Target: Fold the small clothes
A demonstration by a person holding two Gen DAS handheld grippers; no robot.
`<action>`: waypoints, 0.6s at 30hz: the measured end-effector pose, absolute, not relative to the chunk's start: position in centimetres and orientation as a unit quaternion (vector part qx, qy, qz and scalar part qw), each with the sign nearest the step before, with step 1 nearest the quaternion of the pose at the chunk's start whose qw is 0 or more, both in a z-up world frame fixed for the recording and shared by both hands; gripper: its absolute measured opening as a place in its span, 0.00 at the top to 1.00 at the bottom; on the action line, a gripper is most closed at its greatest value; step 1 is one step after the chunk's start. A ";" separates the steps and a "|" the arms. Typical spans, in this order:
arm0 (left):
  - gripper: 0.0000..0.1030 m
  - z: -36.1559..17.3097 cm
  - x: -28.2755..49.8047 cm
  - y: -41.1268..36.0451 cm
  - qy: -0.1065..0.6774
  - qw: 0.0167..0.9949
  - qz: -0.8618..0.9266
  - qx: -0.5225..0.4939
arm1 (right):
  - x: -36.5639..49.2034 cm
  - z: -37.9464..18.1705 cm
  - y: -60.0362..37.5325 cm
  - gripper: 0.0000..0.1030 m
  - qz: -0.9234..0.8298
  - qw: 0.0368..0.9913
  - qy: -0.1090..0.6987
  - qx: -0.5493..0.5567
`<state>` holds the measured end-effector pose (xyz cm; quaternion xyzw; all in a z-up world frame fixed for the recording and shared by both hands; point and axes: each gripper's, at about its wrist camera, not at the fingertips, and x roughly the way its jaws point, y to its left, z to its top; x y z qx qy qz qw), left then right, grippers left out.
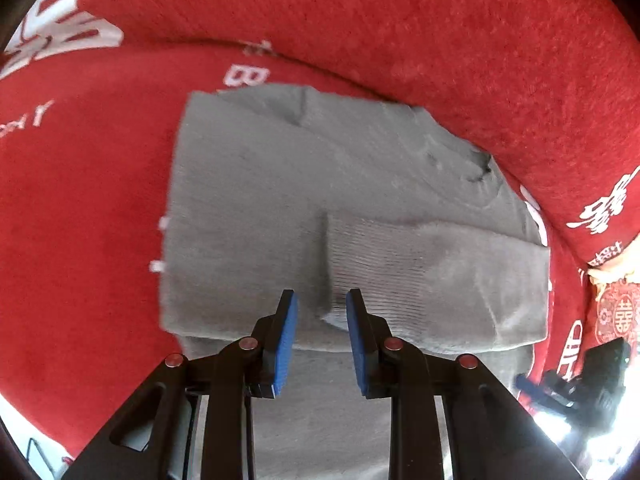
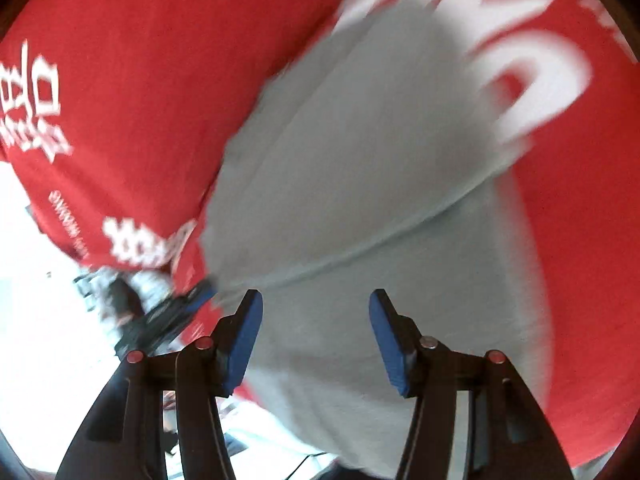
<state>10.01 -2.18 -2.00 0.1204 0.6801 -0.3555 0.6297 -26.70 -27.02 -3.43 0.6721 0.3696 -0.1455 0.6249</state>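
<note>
Left wrist view: the left gripper hangs with jaws spread over the near edge of the grey garment, which lies flat on the red cloth.

Right wrist view: the right gripper, jaws wide apart, holds nothing; the blurred garment spreads beneath and beyond it.

place: home | cue: red printed plush blanket under grey garment

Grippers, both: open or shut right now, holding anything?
Left gripper: open, nothing held, over a fold of the grey garment.
Right gripper: open wider, empty, above the same garment.
</note>
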 end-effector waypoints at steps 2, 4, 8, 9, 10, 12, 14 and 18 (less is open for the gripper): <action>0.74 -2.4 9.7 -2.6 0.687 0.618 -0.365 0.112 | -24.7 -4.6 -26.1 0.41 -0.139 0.621 0.356 0.684; 0.49 -3.3 9.8 -3.0 0.702 0.599 -0.373 0.101 | -23.6 -5.8 -26.0 0.41 -0.160 0.606 0.343 0.700; 0.43 -2.9 9.7 -3.3 0.721 0.559 -0.404 0.068 | -23.7 -7.0 -26.5 0.81 -0.154 0.575 0.279 0.753; 0.43 -2.0 9.8 -3.4 0.718 0.554 -0.417 0.055 | -23.6 -6.9 -26.7 0.92 -0.139 0.572 0.259 0.765; 0.43 -1.3 9.9 -3.5 0.715 0.552 -0.428 0.043 | -23.6 -6.8 -26.8 0.92 -0.133 0.574 0.249 0.769; 0.43 0.0 10.4 -3.4 0.712 0.546 -0.441 0.025 | -22.3 -6.4 -26.8 0.92 -0.119 0.573 0.237 0.776; 0.43 0.4 10.7 -3.4 0.708 0.551 -0.441 0.039 | -22.2 -6.3 -26.7 0.92 -0.116 0.570 0.251 0.773; 0.43 -1.2 9.9 -2.7 0.687 0.595 -0.380 0.173 | -21.8 -6.5 -25.4 0.88 -0.145 0.584 0.364 0.711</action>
